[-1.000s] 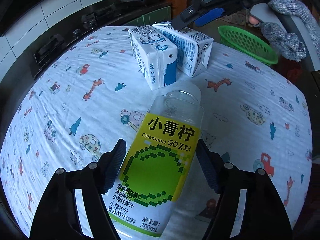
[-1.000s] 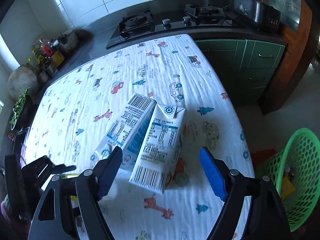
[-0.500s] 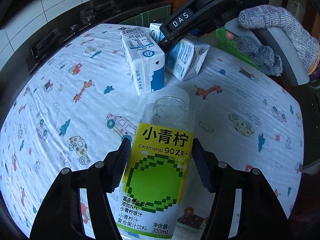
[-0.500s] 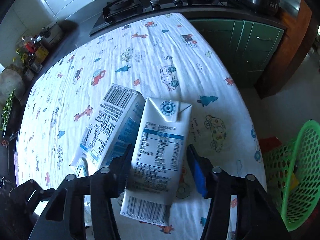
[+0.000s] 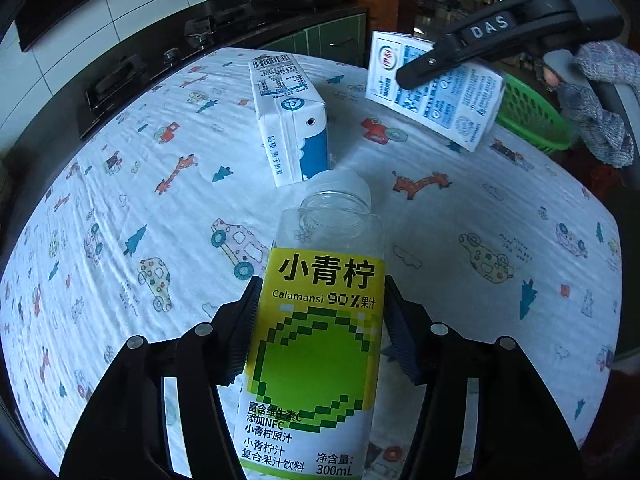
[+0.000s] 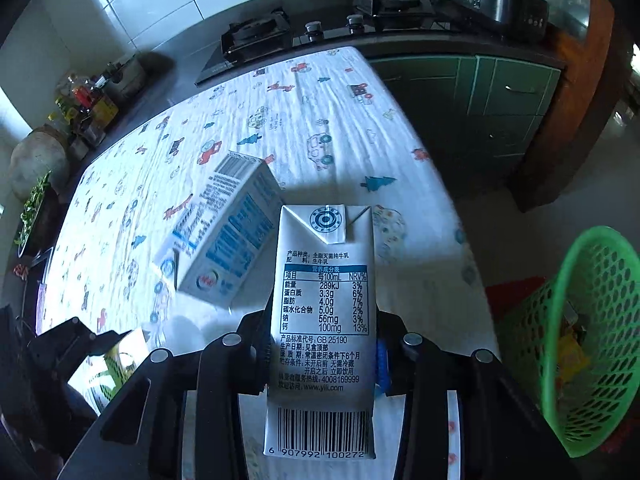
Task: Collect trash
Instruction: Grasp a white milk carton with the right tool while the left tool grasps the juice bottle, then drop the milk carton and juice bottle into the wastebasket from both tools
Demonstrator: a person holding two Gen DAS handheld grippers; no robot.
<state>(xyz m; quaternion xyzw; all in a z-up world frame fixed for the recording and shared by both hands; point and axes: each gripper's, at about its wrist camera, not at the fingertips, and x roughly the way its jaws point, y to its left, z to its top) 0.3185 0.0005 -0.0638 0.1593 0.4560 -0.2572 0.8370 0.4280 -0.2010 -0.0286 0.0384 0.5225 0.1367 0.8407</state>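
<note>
My left gripper (image 5: pixel 320 328) is shut on an empty clear juice bottle (image 5: pixel 320 344) with a yellow-green label and no cap, held over the table. My right gripper (image 6: pixel 322 344) is shut on a white and blue milk carton (image 6: pixel 324 304), lifted off the table; the carton also shows in the left wrist view (image 5: pixel 436 92) at the upper right. A second milk carton (image 5: pixel 288 116) lies on the cloth beyond the bottle; in the right wrist view this second carton (image 6: pixel 228 236) is left of the held one.
A white tablecloth (image 5: pixel 120 208) with cartoon cars and giraffes covers the table. A green mesh basket (image 6: pixel 584 336) with some trash stands off the table's right edge; it also shows in the left wrist view (image 5: pixel 528 116). A stove (image 6: pixel 256 36) and green cabinets (image 6: pixel 480 92) lie beyond.
My right gripper has closed on the milk carton and lifted it off the table. My left gripper has closed on the juice bottle.
</note>
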